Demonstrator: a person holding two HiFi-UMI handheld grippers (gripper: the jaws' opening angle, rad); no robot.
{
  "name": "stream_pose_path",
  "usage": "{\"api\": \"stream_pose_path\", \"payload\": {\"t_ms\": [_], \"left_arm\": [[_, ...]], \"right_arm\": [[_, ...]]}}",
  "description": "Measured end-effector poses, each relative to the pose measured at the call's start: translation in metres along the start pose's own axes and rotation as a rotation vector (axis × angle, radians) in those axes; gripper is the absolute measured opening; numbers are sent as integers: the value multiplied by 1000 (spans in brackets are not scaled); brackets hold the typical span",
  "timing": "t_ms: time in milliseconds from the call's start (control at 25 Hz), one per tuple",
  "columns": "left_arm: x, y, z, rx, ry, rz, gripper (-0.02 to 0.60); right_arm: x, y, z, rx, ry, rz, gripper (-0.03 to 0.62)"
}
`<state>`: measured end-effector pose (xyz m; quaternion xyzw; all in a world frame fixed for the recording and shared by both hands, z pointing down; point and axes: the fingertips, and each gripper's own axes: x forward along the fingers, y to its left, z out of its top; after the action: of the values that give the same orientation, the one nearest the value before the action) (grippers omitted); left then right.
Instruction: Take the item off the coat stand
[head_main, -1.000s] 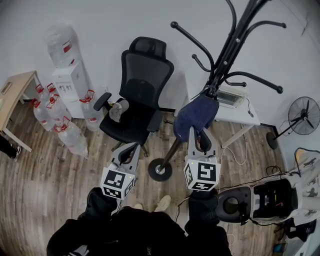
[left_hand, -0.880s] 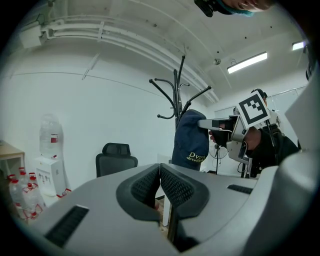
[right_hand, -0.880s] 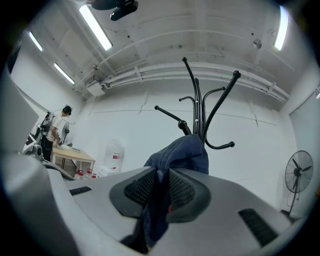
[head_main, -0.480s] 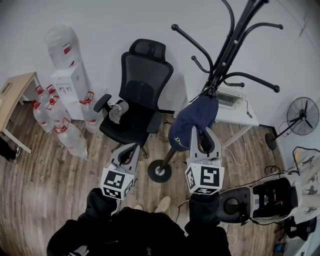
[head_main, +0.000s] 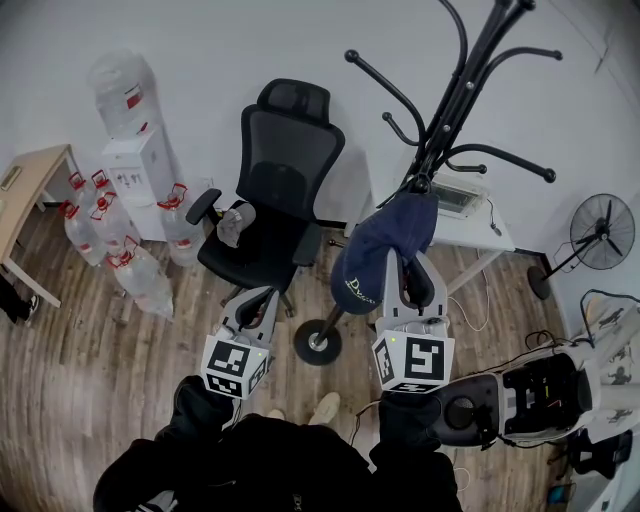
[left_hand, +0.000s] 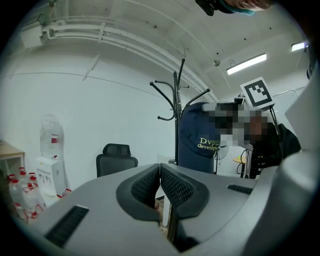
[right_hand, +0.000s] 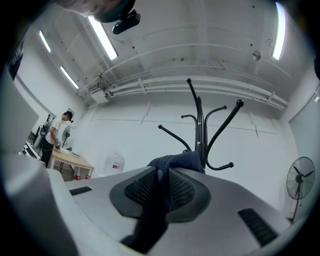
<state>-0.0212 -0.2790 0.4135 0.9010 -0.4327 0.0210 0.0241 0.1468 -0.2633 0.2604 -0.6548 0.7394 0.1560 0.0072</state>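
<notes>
Ceiling tube lights (right_hand: 102, 35) are glaring white, filling the room with bright, even light and casting only soft shadows. Fisheye distortion is bending the walls (head_main: 200, 40) and darkening every corner. The right gripper (right_hand: 162, 175) is showing blurred up close.

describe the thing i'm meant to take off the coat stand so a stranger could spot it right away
Find the tall black coat stand to the right of the black office chair. Low against its pole is a navy cap, pinched in the right tool. It is the only cloth item there, every other hook is bare, and it has pale lettering on its side.
</notes>
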Motion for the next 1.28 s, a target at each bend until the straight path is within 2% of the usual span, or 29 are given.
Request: {"api": "stream_pose_path", "payload": {"t_ms": [600, 1280], "left_arm": [[-6, -1, 7, -6, -8, -3, 25], [-12, -27, 4, 13, -5, -53, 25]], "right_arm": [[-17, 10, 35, -28, -66, 23, 75], [-54, 9, 38, -18, -72, -3, 75]]}}
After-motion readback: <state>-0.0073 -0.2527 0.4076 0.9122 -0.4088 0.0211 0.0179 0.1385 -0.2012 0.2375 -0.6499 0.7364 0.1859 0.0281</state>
